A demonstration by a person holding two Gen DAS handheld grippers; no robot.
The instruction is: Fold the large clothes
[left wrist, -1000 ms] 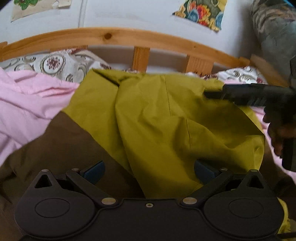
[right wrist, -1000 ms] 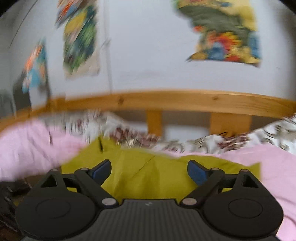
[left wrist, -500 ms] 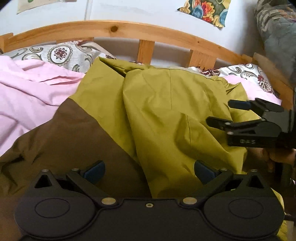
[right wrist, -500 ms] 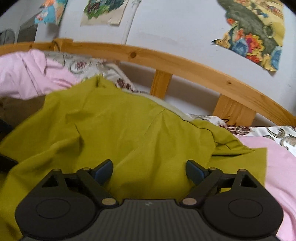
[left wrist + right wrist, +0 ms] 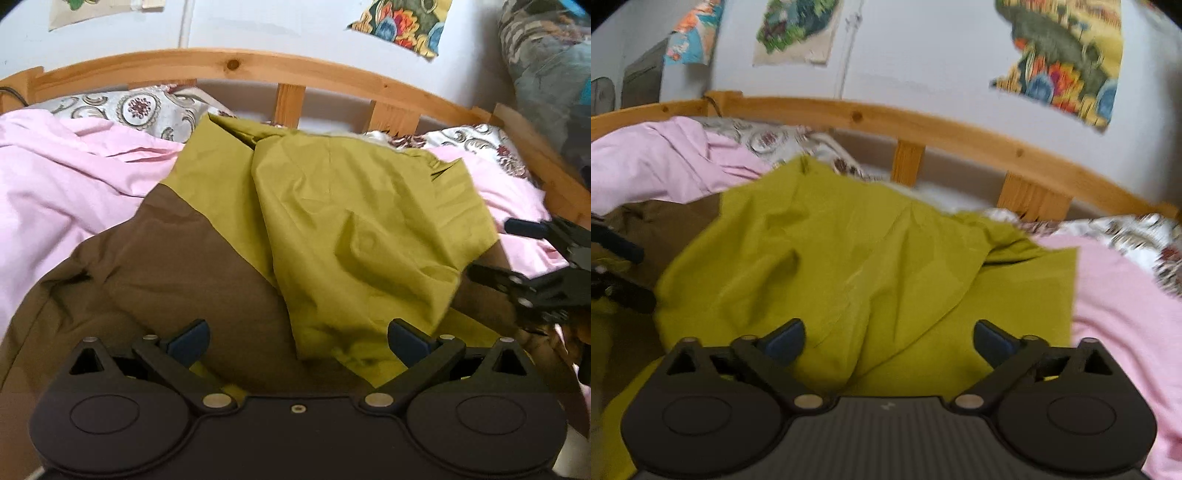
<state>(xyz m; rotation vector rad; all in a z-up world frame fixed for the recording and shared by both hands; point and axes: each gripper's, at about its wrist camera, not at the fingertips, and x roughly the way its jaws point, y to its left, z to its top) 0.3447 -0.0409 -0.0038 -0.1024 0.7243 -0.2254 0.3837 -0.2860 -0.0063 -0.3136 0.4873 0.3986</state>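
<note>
A large garment lies crumpled on the bed, olive-green (image 5: 351,229) at the back and right, brown (image 5: 166,266) at the front left. In the right wrist view its green part (image 5: 831,258) fills the middle. My left gripper (image 5: 297,339) is open just above the garment's near folds, its blue pads clear of the cloth. My right gripper (image 5: 888,338) hovers over the green fabric and its jaws are opening, with cloth below them but nothing pinched. From the left wrist view it shows at the garment's right edge (image 5: 489,246).
A pink sheet (image 5: 74,184) covers the bed on both sides of the garment. Patterned pillows (image 5: 140,110) lie against the wooden headboard rail (image 5: 258,66). Pictures hang on the white wall (image 5: 923,55). A bundle of dark fabric (image 5: 546,55) is at the far right.
The right gripper came down and back to the garment's right edge and its jaws widened. The left gripper drew back a little, so more of the brown part shows.
</note>
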